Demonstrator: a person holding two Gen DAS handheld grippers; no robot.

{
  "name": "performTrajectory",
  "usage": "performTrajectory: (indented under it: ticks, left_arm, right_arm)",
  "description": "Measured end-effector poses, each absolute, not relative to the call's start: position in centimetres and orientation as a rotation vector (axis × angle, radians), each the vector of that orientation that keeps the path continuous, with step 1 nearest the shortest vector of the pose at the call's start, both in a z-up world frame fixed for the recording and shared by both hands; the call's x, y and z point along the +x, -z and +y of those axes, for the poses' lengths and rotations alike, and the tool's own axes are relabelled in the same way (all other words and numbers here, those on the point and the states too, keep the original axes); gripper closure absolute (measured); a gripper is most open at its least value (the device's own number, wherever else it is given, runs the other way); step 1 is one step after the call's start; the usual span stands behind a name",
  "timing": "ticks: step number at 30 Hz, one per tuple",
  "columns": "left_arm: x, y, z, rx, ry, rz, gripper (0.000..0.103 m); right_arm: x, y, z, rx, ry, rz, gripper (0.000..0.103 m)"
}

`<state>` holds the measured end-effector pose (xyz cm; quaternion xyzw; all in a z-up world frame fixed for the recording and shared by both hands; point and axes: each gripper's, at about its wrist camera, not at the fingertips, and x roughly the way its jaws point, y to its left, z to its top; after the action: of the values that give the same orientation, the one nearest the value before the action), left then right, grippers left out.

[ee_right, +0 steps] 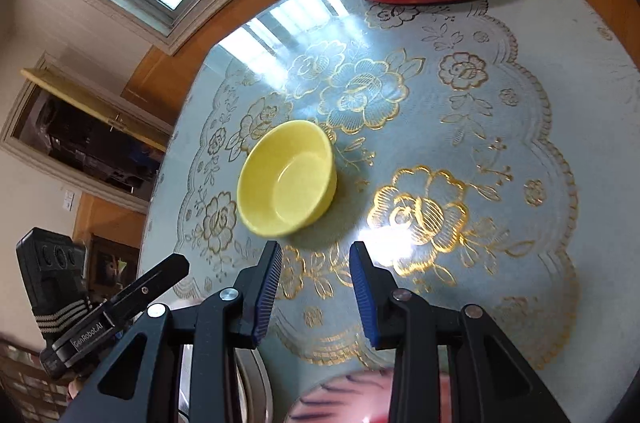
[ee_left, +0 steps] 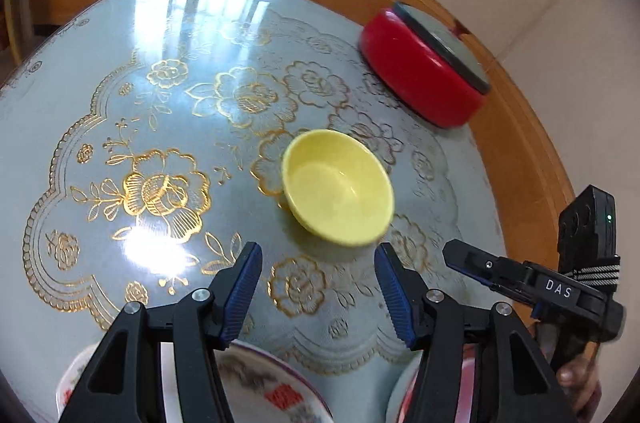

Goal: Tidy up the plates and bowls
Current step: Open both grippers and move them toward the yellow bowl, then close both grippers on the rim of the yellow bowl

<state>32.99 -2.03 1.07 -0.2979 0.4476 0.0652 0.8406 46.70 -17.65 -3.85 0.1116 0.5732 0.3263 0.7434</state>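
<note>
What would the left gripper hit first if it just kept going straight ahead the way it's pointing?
Probably the yellow bowl: it sits just beyond the open left gripper, slightly right of centre. Height above the table is unclear, so it might pass over.

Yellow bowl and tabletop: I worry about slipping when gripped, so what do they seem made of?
Yellow bowl: probably plastic or melamine; opaque, even colour, smooth with a soft sheen, though glazed ceramic is possible. Tabletop: looks like glass over a gold-flowered cloth; it mirrors the window sharply, so very glossy.
</note>
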Motion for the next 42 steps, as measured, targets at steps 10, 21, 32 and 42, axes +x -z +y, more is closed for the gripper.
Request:
performTrajectory:
  ticks: [10,21,32,42]
  left_arm:
    - [38.4,1.3,-0.1,-0.649,-0.195,1.001,0.059]
    - [41.0,5.4,-0.8,-0.601,-0.176,1.093,0.091]
    - [38.9,4.2,-1.9,-0.534,-0.165,1.028,0.092]
    - [34.7,0.6,-4.5,-0.434,-0.156,0.918,0.092]
  right_arm:
    - [51.0,7.0,-13.8,0.214,-0.659,1.322,0.068]
    - [52.3,9.0,-11.8,0.075,-0.616,1.319,0.093]
    - [50.7,8.1,-13.0,0.054,-0.647,1.302,0.093]
    - [47.2,5.2,-15.2,0.049,-0.689,1.229,0.093]
